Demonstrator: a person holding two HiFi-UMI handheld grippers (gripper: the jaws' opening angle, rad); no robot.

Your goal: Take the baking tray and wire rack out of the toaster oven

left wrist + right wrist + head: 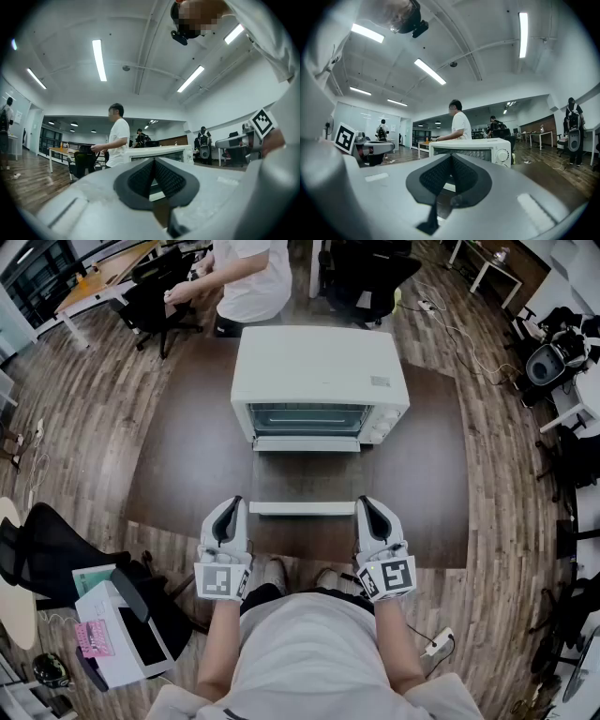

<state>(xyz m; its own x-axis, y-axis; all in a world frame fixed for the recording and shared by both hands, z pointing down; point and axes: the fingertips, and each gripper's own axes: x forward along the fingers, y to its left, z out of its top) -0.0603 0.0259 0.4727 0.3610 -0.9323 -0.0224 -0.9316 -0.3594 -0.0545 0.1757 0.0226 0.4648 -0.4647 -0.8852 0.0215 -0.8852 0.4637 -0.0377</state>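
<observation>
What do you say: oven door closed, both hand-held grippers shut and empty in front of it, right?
No. The oven door is open, folded down toward you; the head view shows it. The left hand-held gripper and right hand-held gripper are shut and empty in front of it.

the toaster oven (319, 362) has a smooth white matt casing; the table (187, 465) is dark and matt, the floor (84, 409) wood planks

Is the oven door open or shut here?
Open: the door lies folded down flat in front of the oven, its white handle at the near edge.
</observation>
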